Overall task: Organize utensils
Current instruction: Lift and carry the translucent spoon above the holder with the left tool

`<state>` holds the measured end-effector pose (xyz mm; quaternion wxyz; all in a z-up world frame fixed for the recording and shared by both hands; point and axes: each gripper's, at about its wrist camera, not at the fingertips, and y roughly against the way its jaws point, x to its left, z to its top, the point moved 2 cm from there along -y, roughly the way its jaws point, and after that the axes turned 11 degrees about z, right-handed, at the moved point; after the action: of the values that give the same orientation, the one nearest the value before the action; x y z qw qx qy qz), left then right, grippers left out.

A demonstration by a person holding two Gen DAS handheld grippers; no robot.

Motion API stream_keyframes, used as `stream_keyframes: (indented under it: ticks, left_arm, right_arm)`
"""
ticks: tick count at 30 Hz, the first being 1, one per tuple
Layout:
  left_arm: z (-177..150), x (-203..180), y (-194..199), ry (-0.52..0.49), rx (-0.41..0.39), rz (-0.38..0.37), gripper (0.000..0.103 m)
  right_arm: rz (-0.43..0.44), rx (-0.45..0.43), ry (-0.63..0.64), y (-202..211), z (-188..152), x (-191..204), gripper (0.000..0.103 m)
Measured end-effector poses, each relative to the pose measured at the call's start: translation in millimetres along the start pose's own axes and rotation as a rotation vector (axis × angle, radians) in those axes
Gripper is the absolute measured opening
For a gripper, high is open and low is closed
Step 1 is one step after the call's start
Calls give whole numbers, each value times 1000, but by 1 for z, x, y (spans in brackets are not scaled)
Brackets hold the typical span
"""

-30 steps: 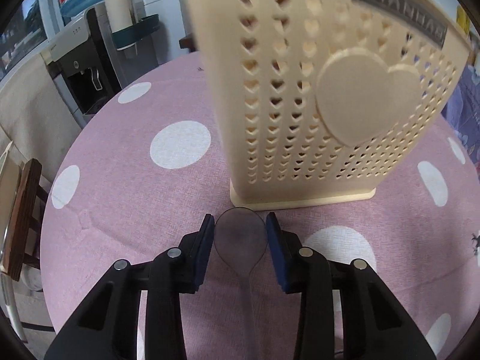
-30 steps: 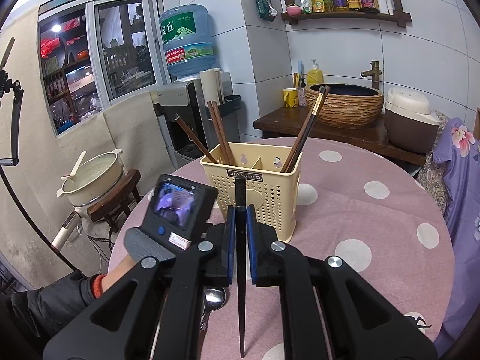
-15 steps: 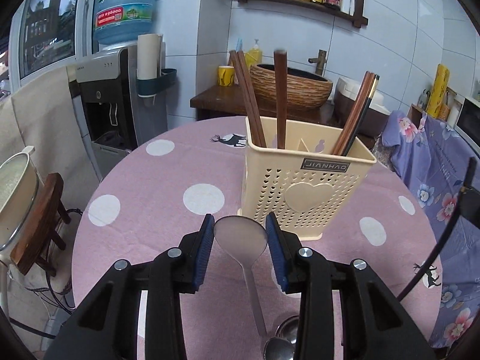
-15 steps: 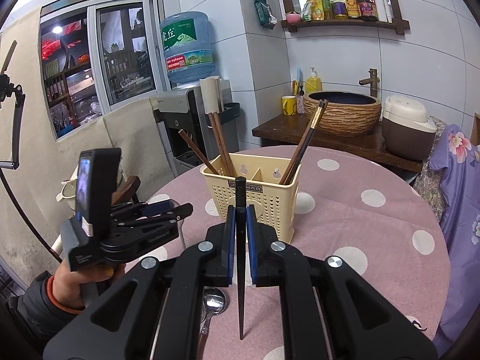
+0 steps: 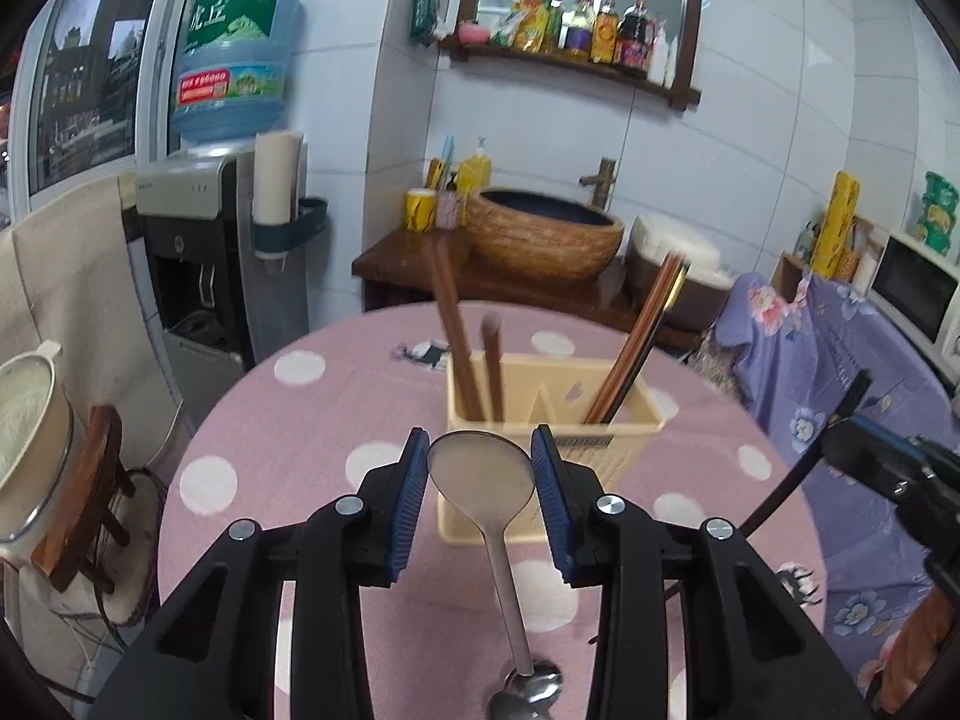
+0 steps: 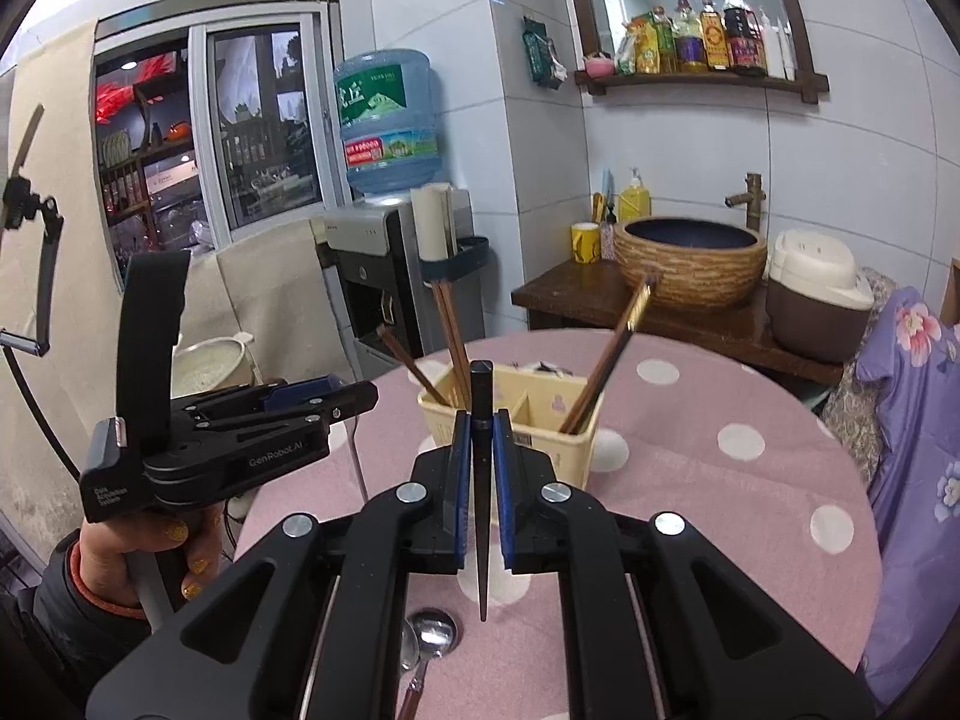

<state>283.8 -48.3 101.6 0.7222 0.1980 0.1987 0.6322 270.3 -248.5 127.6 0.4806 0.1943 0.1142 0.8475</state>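
My left gripper [image 5: 481, 468] is shut on a metal spoon [image 5: 483, 474] by its bowl, handle hanging down, held above the table in front of the cream utensil holder [image 5: 606, 444]. The holder has brown chopsticks [image 5: 456, 336] in its left and right compartments. My right gripper [image 6: 480, 450] is shut on a dark chopstick [image 6: 481, 480], held upright, tip down, just in front of the holder [image 6: 570, 450]. The left gripper also shows at the left of the right wrist view [image 6: 354, 396].
Two more spoons [image 6: 435, 630] lie on the pink dotted tablecloth [image 6: 720, 480] below the grippers. A stool with a pot [image 5: 24, 438] stands left of the table. A water dispenser [image 5: 198, 252] and a basin counter [image 5: 540, 240] stand behind.
My left gripper has lifted the spoon up and back from the holder's base, to above its rim level. The right gripper with the chopstick has risen slightly.
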Motion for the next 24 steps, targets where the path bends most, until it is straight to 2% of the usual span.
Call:
stream_keyframes:
  ticks: [5,9,12,16,24]
  left_arm:
    - [59,-7,24,42,-103,-23,35]
    - [103,-16,25,100,-201,19,35]
    - [116,-29,13,123,-247,61,35]
    - [109,-43,-15,114,-251,115,35]
    - [72,-52,-62,53,-212,212,35]
  right_arm:
    - [-18,-65,31,11,52,2,8]
    - [-69,-142,28,15,95,-3,8]
    - [-115,-172,32,8,118,-10,8]
    - [-168,-183,26,-10,124,-24,8]
    - [-175,-111,-43,-51,89,-54,8]
